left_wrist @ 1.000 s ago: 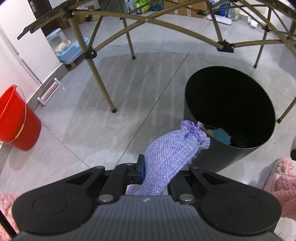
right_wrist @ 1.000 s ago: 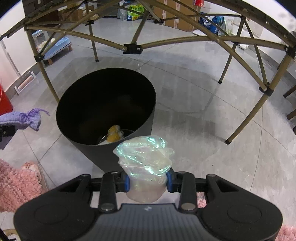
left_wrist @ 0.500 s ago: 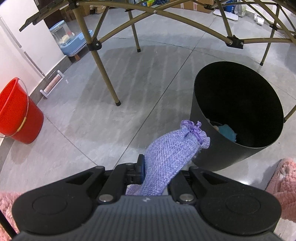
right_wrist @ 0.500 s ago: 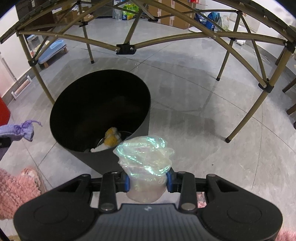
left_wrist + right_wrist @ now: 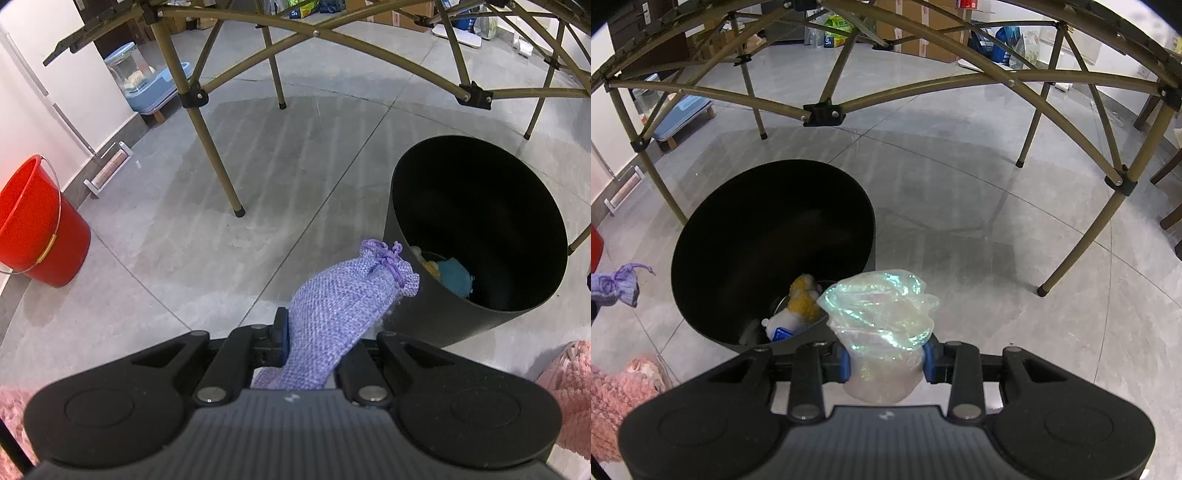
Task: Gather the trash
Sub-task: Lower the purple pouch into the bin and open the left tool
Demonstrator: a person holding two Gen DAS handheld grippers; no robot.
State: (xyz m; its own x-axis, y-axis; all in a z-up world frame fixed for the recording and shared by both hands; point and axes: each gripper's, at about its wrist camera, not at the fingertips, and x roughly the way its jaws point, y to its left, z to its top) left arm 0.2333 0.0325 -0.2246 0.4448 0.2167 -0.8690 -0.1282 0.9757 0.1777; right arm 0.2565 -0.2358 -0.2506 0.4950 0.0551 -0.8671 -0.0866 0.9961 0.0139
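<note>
Your left gripper (image 5: 317, 347) is clenched on the purple drawstring pouch (image 5: 347, 314), which hangs just short of the near rim of the black bin (image 5: 413, 317), outside its mouth. Your right gripper (image 5: 886, 363) grasps the iridescent plastic bag (image 5: 882, 325), also just short of the bin's near rim. Carry each piece forward until it sits over the bin's dark opening, above the scraps already at the bottom, before you let go. Release one side at a time, and keep both grippers apart above the bin so they don't knock together.
</note>
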